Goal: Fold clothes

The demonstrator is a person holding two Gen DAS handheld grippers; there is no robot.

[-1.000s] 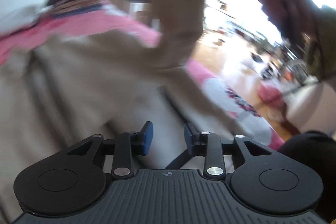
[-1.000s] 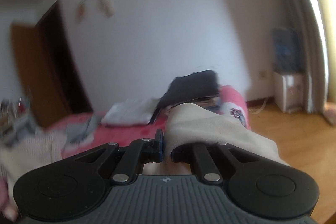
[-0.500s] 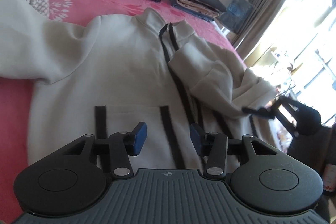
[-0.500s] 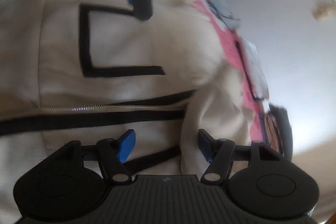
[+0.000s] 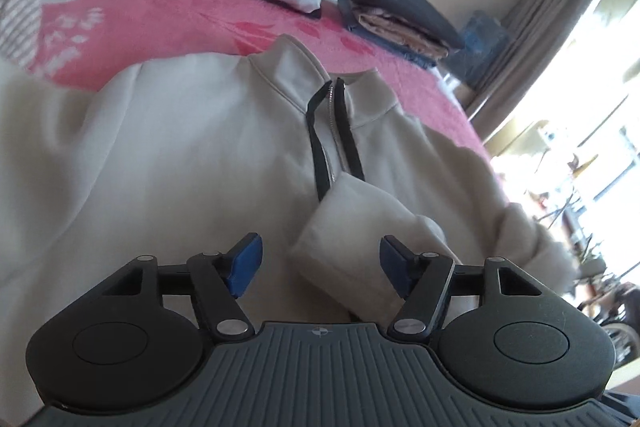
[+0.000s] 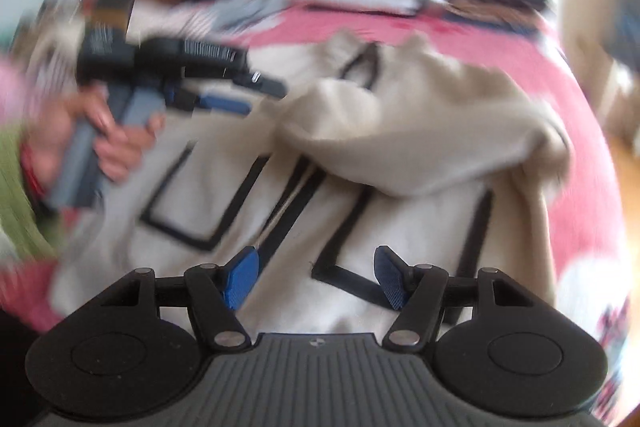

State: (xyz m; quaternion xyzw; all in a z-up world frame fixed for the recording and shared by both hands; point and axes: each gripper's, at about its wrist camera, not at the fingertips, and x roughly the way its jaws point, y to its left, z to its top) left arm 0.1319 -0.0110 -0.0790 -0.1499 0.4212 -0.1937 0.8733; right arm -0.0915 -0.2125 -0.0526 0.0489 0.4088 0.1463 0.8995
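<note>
Lying face up on pink bed (image 5: 192, 15): cream jacket (image 5: 180, 155), zip (image 5: 334, 131) closed, collar toward the far wall. One sleeve (image 5: 360, 227) already lying folded across the chest, cuff sitting just ahead of the left gripper (image 5: 320, 263). Left jaws opening, pads pressing nothing; cuff between them but loose. Right gripper (image 6: 316, 277) hovering over the hem end, jaws standing apart, gripping nothing, only jacket front and black pocket outlines (image 6: 192, 211) beneath. Left gripper (image 6: 224, 95) showing blurred in the right view, in a hand (image 6: 116, 139) above the chest.

Judging step in hand: letting go after the first sleeve fold, heading for the other sleeve (image 5: 44, 115), spread out at the left edge of the left view. Doing it well probably meaning: clearing the cuff before pulling away so the fold is not dragged open; pinching the far sleeve near the cuff; laying it flat across the chest, parallel to the first; smoothing bunching at the shoulder (image 6: 480, 123) before folding the hem up. Folded stacks (image 5: 396, 15) sitting well apart at the bed's far side.
</note>
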